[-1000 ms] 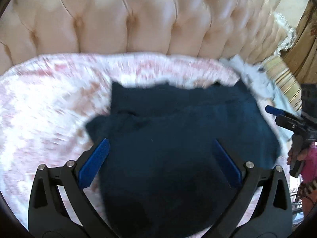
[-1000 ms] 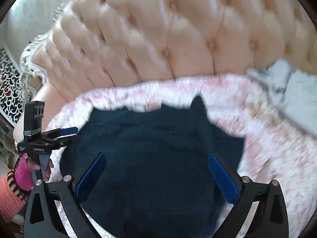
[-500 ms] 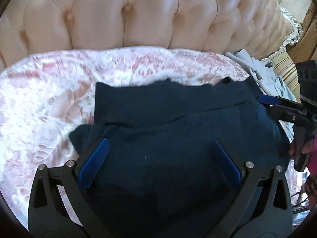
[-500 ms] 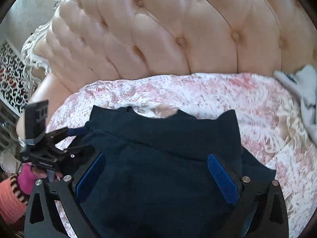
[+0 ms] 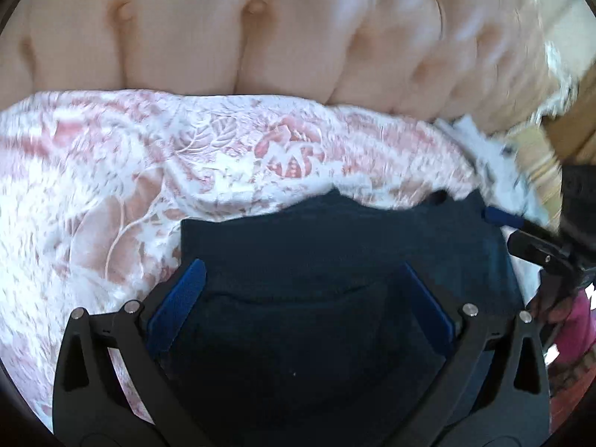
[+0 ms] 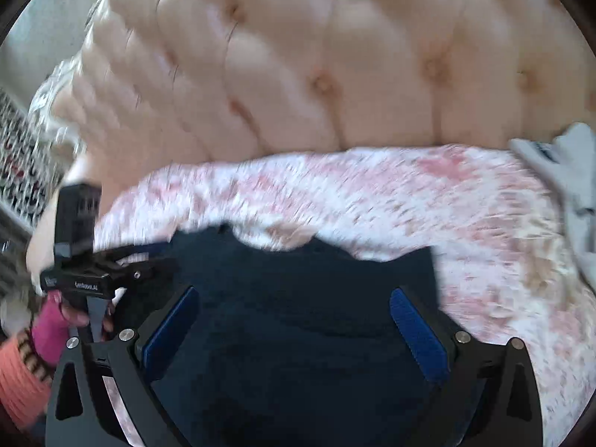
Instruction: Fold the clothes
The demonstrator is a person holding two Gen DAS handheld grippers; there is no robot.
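A dark navy garment [image 5: 335, 246] lies flat on a pink floral cover [image 5: 111, 186], its far edge towards the tufted backrest. My left gripper [image 5: 303, 287] hangs open over the garment's left half, blue pads wide apart and nothing pinched. In the right wrist view the same garment [image 6: 298, 272] fills the space under my right gripper [image 6: 294, 316], which is also open. Each gripper shows in the other's view: the right gripper [image 5: 521, 238] at the garment's right edge, the left gripper [image 6: 123, 260] at its left edge. The garment's near part is hidden by the gripper frames.
A peach tufted backrest [image 5: 260, 37] rises just behind the cover [image 6: 484, 223]. Pale grey clothes [image 6: 570, 171] lie heaped at the right end, also seen as grey clothes [image 5: 495, 164]. Hands in pink sleeves [image 6: 48, 331] hold the gripper handles. Wooden furniture [image 5: 573, 119] stands far right.
Both grippers have moved forward and lower over the garment towards the backrest, staying open. The garment's far edge now sits nearer the fingertips.
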